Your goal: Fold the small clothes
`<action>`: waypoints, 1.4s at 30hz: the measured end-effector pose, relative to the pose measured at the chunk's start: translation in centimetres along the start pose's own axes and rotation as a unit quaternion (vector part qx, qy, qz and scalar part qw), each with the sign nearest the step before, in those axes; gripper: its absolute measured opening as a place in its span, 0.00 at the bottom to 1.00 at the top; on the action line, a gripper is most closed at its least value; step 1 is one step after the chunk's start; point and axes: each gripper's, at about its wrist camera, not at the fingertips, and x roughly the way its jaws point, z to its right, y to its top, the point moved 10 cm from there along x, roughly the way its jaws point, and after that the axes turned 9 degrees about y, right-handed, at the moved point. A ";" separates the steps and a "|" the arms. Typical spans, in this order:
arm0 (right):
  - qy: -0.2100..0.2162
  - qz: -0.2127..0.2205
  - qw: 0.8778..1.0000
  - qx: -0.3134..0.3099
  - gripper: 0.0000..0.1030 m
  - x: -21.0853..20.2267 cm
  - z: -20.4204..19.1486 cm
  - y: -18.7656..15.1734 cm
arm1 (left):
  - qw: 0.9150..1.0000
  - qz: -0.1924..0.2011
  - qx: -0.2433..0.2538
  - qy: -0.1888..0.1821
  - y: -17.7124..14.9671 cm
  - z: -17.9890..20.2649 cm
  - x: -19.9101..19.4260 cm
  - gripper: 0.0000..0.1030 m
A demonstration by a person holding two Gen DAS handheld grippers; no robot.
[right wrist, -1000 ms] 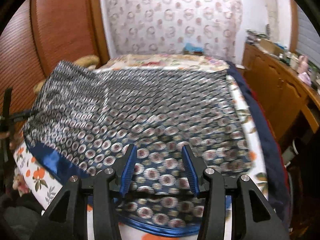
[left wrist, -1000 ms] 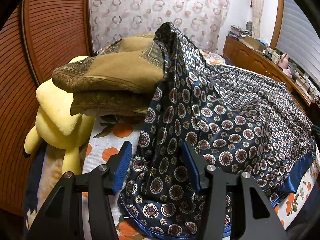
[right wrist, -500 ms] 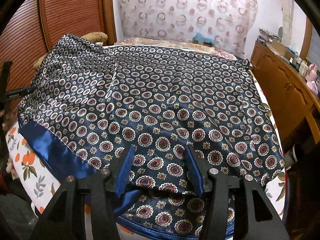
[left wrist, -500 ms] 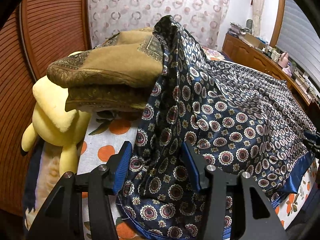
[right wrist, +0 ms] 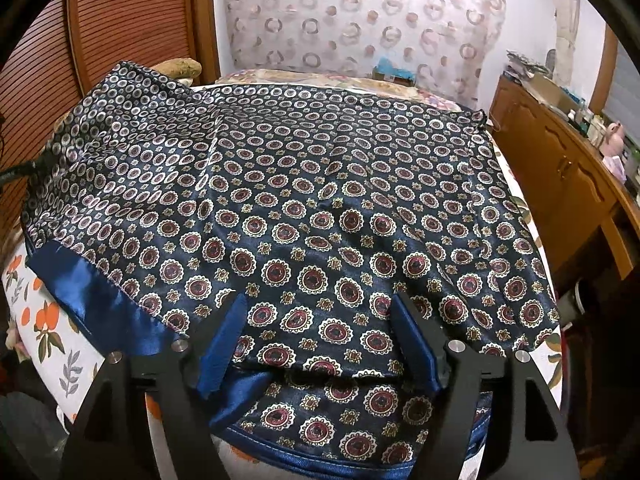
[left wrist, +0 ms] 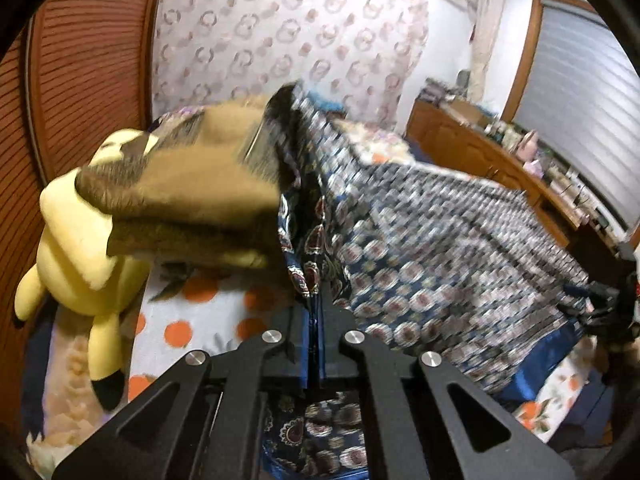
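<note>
On top of the orange-print bedspread (right wrist: 48, 320): navy medallion scarf (right wrist: 320, 216) spread wide, near edge hanging just past the mattress front, far left corner draped up against a folded brown cloth (left wrist: 188, 192) sitting on a yellow plush toy (left wrist: 76, 264).

Biggest risk, probably: satin slipping out of a thin pinch, or a tug on that draped corner dragging the brown cloth and plush down too. Uneven pull between sides likely means a crooked fold as well.

Left gripper (left wrist: 316, 344): pressed together on a bunched edge of the scarf, fabric running up between the pads. Right gripper (right wrist: 320, 340): spread wide apart, straddling the near hem, blue pads (right wrist: 224, 344) resting on or just above the cloth, gripping nothing yet. Left view blurry.
</note>
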 end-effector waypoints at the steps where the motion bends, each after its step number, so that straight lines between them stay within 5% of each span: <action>1: 0.002 -0.002 1.000 0.003 0.74 -0.1 0.1 0.0 | 1.000 0.008 0.004 -0.009 0.6 0.8 -0.5 0.03; 13: 0.008 0.064 0.996 0.056 0.74 -6.1 3.4 -0.5 | 0.985 0.064 0.092 -0.130 7.7 14.6 -4.3 0.03; 22: -0.010 0.097 0.993 0.063 0.73 -10.0 5.2 -0.8 | 0.964 0.061 0.152 -0.209 10.6 26.2 -5.2 0.03; 28: -0.010 0.112 0.991 0.074 0.74 -11.9 6.5 -1.6 | 0.945 0.036 0.185 -0.268 9.6 31.3 -7.1 0.03; 31: -0.010 0.113 0.990 0.079 0.73 -11.2 6.7 -1.9 | 0.944 0.005 0.205 -0.257 8.0 31.7 -5.6 0.13; 35: -0.012 0.109 0.991 0.079 0.74 -10.8 6.8 -1.9 | 0.952 -0.001 0.220 -0.214 6.5 30.3 -3.5 0.50; 38: -0.011 0.109 0.991 0.078 0.73 -10.6 6.8 -1.1 | 0.954 -0.004 0.215 -0.207 6.1 29.4 -3.0 0.68; 42: -0.007 0.108 0.992 0.070 0.74 -10.6 6.4 -0.6 | 0.960 0.012 0.203 -0.191 6.1 28.2 -3.2 0.73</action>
